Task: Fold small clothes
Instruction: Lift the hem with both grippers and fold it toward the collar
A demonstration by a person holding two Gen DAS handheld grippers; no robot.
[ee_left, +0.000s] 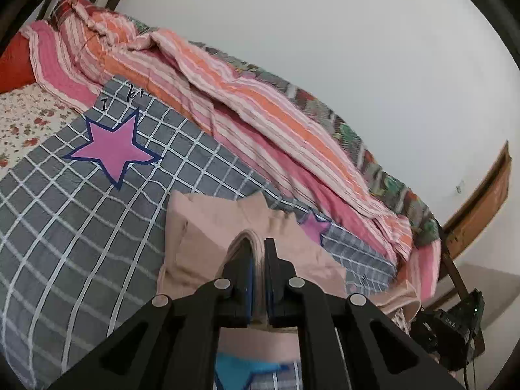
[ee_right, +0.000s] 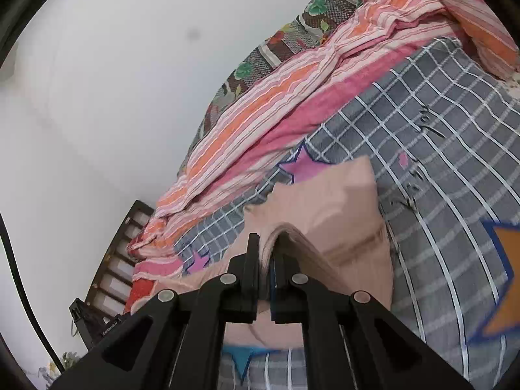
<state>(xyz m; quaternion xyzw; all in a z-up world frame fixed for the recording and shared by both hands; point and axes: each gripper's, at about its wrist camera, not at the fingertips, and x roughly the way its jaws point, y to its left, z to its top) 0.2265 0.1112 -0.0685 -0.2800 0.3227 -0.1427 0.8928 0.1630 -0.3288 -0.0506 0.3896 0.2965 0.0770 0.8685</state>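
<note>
A small beige-pink garment (ee_left: pixel 195 227) lies partly folded on a grey checked bedsheet with star prints. My left gripper (ee_left: pixel 258 250) is shut on a bunched edge of the garment and holds it lifted off the sheet. In the right wrist view the same garment (ee_right: pixel 341 214) hangs from my right gripper (ee_right: pixel 266 250), which is shut on another bunched edge. The cloth sags between and below both grippers, and its lower part is hidden behind the gripper bodies.
The grey checked sheet (ee_left: pixel 65 227) covers the bed, with a pink star (ee_left: pixel 112 148) and an orange star (ee_right: pixel 507 279). A rumpled pink and orange striped quilt (ee_left: pixel 260 107) lies along the wall side. A dark wooden headboard (ee_right: pixel 113 266) and a white wall (ee_left: pixel 357 32) bound the bed.
</note>
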